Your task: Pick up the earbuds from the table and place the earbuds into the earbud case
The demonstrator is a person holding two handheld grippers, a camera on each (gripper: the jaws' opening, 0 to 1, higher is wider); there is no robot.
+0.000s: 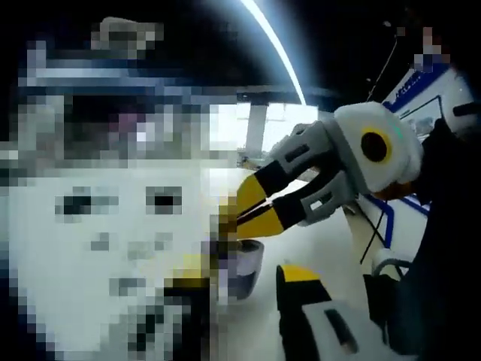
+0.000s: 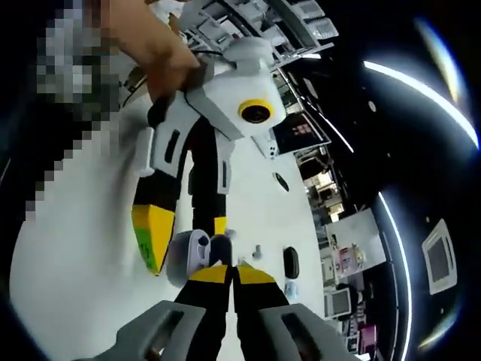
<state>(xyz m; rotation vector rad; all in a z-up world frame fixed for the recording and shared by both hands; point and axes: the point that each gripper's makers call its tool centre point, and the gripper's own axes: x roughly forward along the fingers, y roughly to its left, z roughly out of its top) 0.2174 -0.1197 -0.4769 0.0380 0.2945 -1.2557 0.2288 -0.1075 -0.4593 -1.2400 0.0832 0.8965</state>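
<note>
**Right jaws pinched at the case mouth, left gripper open around the case**

Landmark is the earbud case (image 2: 197,256): pale grey, lid up, on the white table (image 2: 83,278), just ahead of your right gripper (image 2: 228,272).

- Your right gripper's jaws are together, tips at the case's open top. You may be pinching an earbud there, but it's too small to confirm.
- In the left gripper view the right gripper (image 1: 239,214) comes in from the right, yellow tips closed just above the case (image 1: 242,269).
- Your left gripper (image 2: 184,237) has its jaws apart, one either side of the case. Can't tell if they touch it.
- One small white earbud (image 2: 257,250) lies on the table just right of the case. A dark oval item (image 2: 291,262) lies further right.

Handling, my read: earbuds are light, hard, glossy, so slippery. Grip across the stem or body, gentle pressure. The case is light and will slide unless braced.

No legible writing or brand anywhere.
</note>
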